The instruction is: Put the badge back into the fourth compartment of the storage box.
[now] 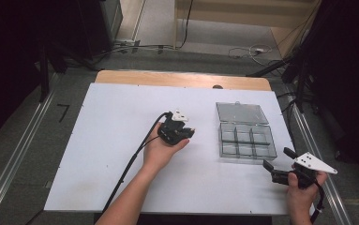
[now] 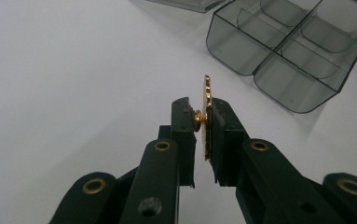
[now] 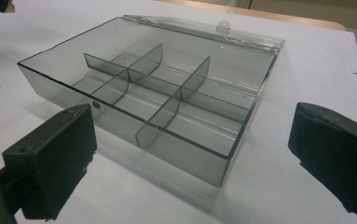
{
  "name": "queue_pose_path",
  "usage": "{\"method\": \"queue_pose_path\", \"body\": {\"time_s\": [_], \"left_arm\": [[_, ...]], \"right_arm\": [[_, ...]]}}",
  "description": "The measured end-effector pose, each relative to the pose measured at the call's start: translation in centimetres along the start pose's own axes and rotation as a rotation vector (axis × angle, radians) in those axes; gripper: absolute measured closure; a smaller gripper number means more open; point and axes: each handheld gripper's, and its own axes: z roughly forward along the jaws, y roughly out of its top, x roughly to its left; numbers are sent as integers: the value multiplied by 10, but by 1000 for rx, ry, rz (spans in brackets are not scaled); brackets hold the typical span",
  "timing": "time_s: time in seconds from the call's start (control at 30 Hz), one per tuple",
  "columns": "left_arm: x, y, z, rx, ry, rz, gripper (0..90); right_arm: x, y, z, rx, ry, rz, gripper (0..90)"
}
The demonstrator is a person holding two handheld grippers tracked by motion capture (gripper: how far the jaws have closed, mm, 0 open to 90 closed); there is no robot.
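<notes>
A clear grey plastic box (image 1: 247,140) with several compartments and its lid laid open behind it sits on the white table, right of centre. My left gripper (image 1: 190,133) hovers just left of the box and is shut on a small thin gold metal piece (image 2: 207,112), held on edge between the jaws. In the left gripper view the box (image 2: 288,51) lies ahead to the upper right. My right gripper (image 1: 275,161) is open near the table's front right, its jaws wide apart and empty. In the right gripper view the empty box (image 3: 167,98) lies straight ahead.
The white tabletop (image 1: 111,154) has a wooden edge (image 1: 182,78) at the back. A black cable (image 1: 130,164) trails from the left gripper along the forearm. Metal rails and floor cables flank the table.
</notes>
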Motion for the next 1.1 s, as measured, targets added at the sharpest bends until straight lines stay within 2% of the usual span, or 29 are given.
{"method": "queue_pose_path", "body": {"time_s": [0.57, 1.1], "left_arm": [[-19, 20, 8, -13, -49, 36, 828], [-34, 32, 15, -22, -75, 63, 828]], "right_arm": [[0, 0, 0, 0, 0, 0, 0], [0, 0, -1, -3, 0, -1, 0]]}}
